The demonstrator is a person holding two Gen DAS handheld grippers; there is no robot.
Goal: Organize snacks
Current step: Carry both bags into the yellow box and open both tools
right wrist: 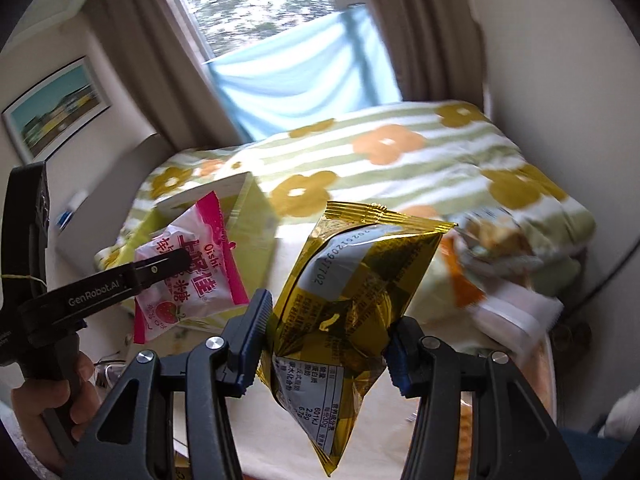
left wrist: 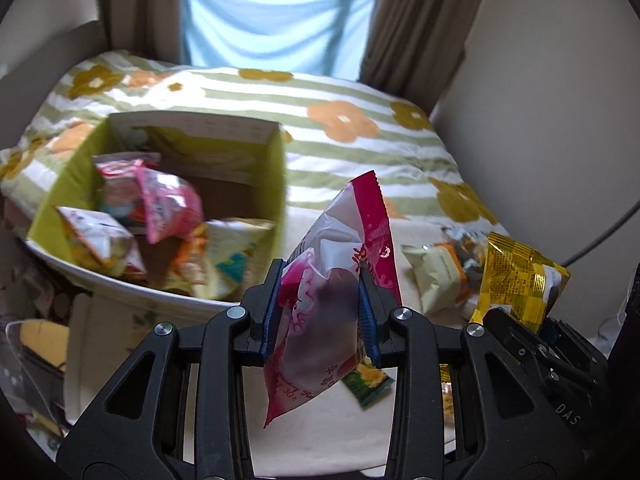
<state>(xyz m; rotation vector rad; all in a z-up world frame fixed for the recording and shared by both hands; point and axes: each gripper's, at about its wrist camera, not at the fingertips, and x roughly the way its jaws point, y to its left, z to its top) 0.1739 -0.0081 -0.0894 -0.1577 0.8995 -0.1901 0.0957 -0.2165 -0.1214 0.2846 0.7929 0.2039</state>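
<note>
My left gripper point(left wrist: 320, 280) is shut on a pink and white snack packet point(left wrist: 332, 264), held up in the air to the right of a yellow-green cardboard box point(left wrist: 272, 168). Several snack packets point(left wrist: 160, 208) lie inside that box. My right gripper point(right wrist: 328, 320) is shut on a gold foil snack bag point(right wrist: 352, 280), also lifted above the surface. In the right wrist view the left gripper point(right wrist: 176, 258) with the pink packet point(right wrist: 192, 272) shows at the left, in front of the box point(right wrist: 256, 216). The gold bag point(left wrist: 516, 280) appears at the right edge of the left wrist view.
Loose snack packets point(left wrist: 436, 276) lie on the cream surface point(left wrist: 320, 432) to the right, one green packet point(left wrist: 368, 388) under the left gripper. A flowered striped quilt point(left wrist: 360, 120) covers the bed behind, with curtains and a window beyond. A hand point(right wrist: 48, 404) grips the left tool.
</note>
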